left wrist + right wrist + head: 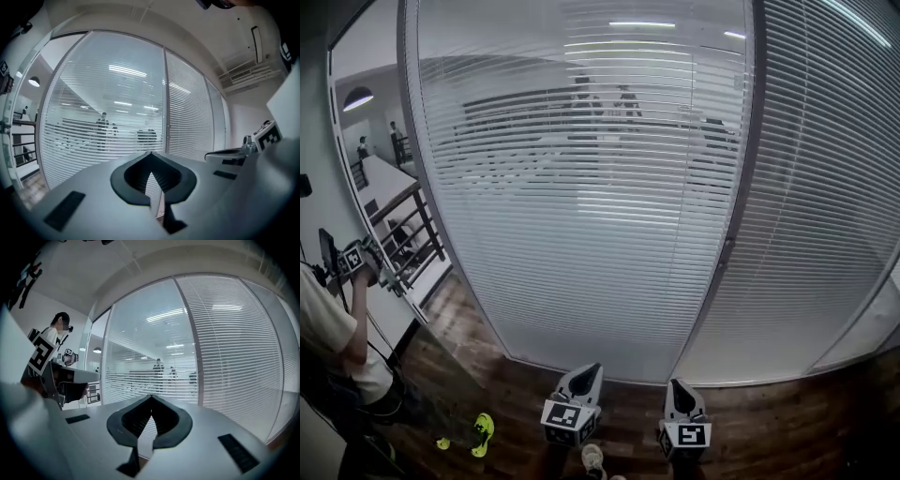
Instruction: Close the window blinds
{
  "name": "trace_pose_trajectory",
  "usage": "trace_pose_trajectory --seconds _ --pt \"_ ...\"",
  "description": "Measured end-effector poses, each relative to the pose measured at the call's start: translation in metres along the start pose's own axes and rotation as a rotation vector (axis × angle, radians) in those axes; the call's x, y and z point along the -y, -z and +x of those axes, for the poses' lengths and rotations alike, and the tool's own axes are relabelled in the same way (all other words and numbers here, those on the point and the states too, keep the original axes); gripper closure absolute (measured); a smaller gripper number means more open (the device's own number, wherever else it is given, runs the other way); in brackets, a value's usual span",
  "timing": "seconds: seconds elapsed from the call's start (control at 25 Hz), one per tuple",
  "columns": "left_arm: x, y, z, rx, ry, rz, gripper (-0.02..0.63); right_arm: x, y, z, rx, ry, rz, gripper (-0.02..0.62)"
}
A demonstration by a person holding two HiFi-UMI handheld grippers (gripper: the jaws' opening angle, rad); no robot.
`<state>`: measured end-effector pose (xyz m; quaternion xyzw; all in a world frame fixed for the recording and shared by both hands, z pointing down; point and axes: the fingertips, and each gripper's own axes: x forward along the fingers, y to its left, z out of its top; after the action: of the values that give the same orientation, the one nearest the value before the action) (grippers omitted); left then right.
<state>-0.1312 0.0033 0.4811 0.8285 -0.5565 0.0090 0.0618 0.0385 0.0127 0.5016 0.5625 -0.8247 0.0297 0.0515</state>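
Observation:
White horizontal blinds hang behind a tall glass wall. A dark frame post parts them from a second blind panel on the right, and a small knob sits on that post. Dim figures and ceiling lights show through the left panel's slats. My left gripper and right gripper are low in the head view, side by side, pointing at the wall's foot and well short of it. Both are shut with nothing between the jaws, as the left gripper and the right gripper show in their own views.
Dark wooden floor runs along the glass. A person stands at the far left holding another marked gripper, with yellow-green shoes on the floor nearby. A railing lies beyond the glass on the left.

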Motion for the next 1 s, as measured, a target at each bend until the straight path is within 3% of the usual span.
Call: trace_pose_trajectory --seconds 0.2,0.4,0.68,1.0 --pt "-0.015 -0.001 0.017 -0.018 0.005 -0.053 0.606 -0.006 -0.001 0.02 -0.013 -0.004 0.016 0.594" --pt "-0.046 0.001 -0.026 -0.01 0.046 -0.042 0.606 -0.07 0.005 0.009 -0.015 0.003 0.008 0.594" --pt "-0.044 -0.014 0.094 0.017 0.04 -0.056 0.606 0.023 -0.02 0.086 0.072 0.034 -0.029 0.594" --pt "-0.094 -0.014 0.096 0.006 0.053 -0.048 0.606 -0.01 -0.024 0.123 0.044 0.076 -0.025 0.594"
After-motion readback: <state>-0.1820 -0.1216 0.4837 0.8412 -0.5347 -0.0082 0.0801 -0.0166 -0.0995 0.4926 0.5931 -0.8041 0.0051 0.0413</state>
